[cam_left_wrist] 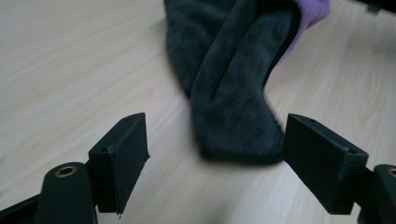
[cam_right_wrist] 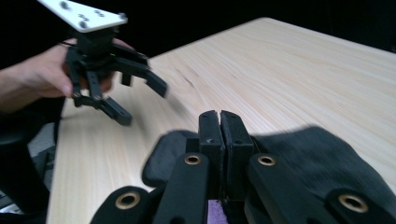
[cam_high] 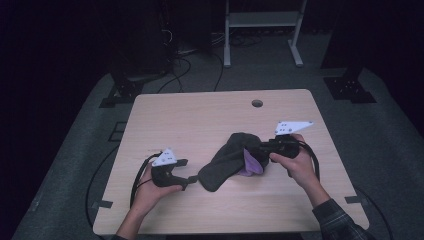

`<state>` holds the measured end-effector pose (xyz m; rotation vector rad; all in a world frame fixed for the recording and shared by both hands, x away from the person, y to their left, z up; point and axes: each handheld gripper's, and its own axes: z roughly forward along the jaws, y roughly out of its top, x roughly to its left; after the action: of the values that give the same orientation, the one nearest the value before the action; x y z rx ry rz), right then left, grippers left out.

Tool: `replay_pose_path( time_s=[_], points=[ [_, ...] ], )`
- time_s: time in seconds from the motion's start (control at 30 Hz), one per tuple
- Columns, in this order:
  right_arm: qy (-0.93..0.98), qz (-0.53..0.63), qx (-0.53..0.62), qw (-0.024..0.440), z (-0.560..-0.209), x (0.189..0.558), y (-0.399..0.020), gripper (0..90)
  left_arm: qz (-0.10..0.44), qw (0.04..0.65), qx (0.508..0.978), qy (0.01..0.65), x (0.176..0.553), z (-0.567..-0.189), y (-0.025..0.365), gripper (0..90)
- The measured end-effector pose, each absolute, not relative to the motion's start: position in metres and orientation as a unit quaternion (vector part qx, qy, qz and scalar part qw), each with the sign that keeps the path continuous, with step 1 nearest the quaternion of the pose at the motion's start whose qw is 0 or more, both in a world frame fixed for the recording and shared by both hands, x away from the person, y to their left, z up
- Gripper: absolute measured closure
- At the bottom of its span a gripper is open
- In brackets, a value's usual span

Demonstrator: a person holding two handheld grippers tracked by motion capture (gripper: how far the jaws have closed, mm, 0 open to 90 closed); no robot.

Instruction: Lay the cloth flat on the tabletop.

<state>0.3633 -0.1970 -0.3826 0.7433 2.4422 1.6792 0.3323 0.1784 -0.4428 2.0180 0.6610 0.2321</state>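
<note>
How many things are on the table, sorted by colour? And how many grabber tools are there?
Dark grey cloth: 1
Purple cloth, tucked under the grey one: 1
Grabber tools: 2, the left gripper, open, and the right gripper, shut on the cloth
Total: 4

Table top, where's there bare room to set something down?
The table is bare along the far edge around the round hole, and along the near edge between the forearms. The middle is crowded: the dark cloth with its purple lining lies between the left gripper and the right gripper.
</note>
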Motion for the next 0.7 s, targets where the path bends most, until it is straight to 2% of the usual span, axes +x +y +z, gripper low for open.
replay_pose_path(
  time_s=[0.33, 0.5, 0.7],
  points=[
    [0.807, 0.555, 0.200, 0.026, -0.374, 0.364, -0.154, 88.2, 0.088, 0.517, 0.823, 0.219, 0.343, -0.426, 0.136, 22.4],
    [0.810, 0.557, 0.184, 0.016, -0.373, 0.362, -0.137, 88.2, 0.076, 0.524, 0.825, 0.197, 0.349, -0.429, 0.121, 28.9],
    [0.813, 0.556, 0.173, 0.009, -0.373, 0.360, -0.127, 88.2, 0.064, 0.562, 0.805, 0.178, 0.356, -0.427, 0.107, 38.0]
  ],
)
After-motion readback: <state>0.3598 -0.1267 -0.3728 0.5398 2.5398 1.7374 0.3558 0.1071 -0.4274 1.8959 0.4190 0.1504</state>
